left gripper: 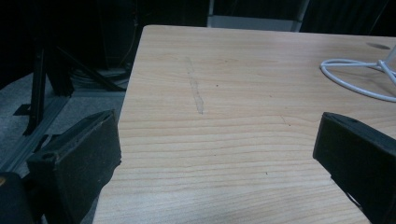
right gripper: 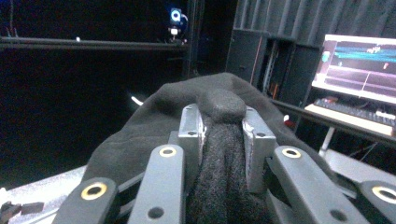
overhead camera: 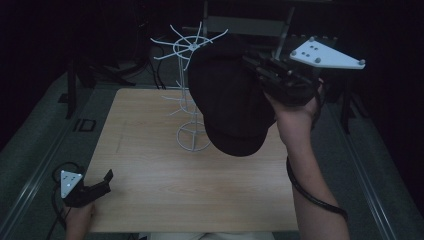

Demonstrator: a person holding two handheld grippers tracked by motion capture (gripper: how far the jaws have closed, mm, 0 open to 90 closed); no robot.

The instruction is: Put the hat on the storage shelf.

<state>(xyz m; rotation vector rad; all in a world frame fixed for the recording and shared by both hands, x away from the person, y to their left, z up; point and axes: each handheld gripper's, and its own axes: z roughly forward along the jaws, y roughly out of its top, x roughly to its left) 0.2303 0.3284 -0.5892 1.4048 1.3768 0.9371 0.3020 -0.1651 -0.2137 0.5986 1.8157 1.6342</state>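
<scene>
A black cap (overhead camera: 227,102) hangs in the air over the far middle of the wooden table (overhead camera: 150,175), with my right gripper (overhead camera: 252,65) shut on its fabric. In the right gripper view the dark cloth (right gripper: 219,100) is pinched between the jaws and bulges over them. A white wire stand (overhead camera: 190,90) rises just left of and behind the cap, its spoked top beside the cap's crown. My left gripper (overhead camera: 102,182) rests open at the table's near left corner; its jaws stand wide apart over bare wood in the left gripper view (left gripper: 219,163). The stand's base ring (left gripper: 355,77) lies ahead to the right.
Dark metal frame legs (overhead camera: 72,87) stand off the table's left side, and grey floor rails run along both sides. A lit monitor (right gripper: 357,67) and desk sit in the background. A black cable (overhead camera: 310,192) trails along the right forearm.
</scene>
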